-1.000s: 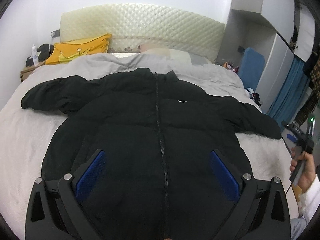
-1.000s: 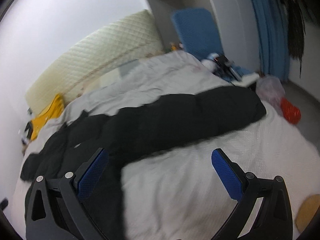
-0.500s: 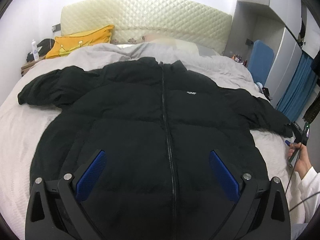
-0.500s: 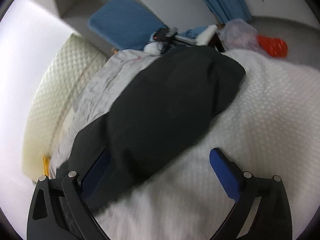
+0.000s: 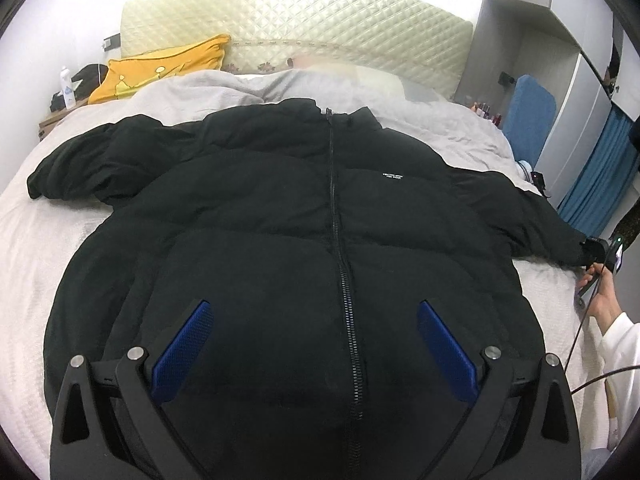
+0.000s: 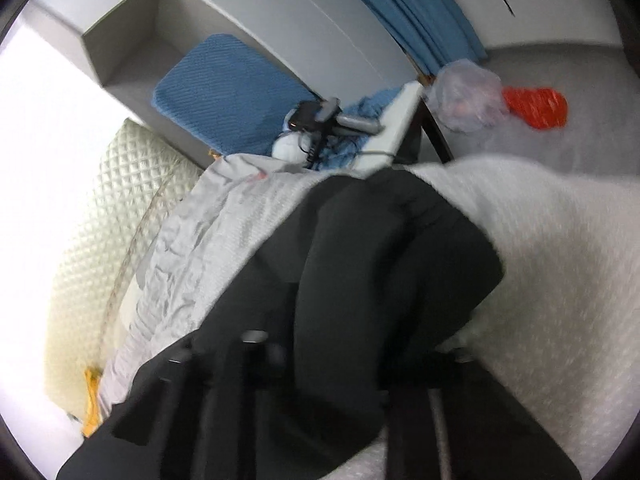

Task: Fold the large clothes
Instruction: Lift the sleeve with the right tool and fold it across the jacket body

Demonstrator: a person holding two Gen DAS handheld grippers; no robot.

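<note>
Fingers of the left gripper [image 5: 312, 344] stand wide apart with blue pads [image 5: 182, 350], holding nothing, poised above the lower front of the black puffer jacket [image 5: 280, 220], whose zipper [image 5: 340, 248] runs up between them. The jacket lies face up, sleeves spread, on the pale bedspread [image 5: 24, 248], collar toward the quilted headboard [image 5: 304, 8] and yellow pillow [image 5: 160, 68]. Only the left wrist view shows the whole garment and the right hand [image 5: 600, 296] at the far cuff. The right wrist view is blurred: the right gripper [image 6: 340, 364] is buried in the sleeve end [image 6: 384, 280], which covers its fingers, so I cannot tell whether they are clamped. Beyond lie a blue cushion [image 6: 224, 92] and an orange bag [image 6: 536, 106].
</note>
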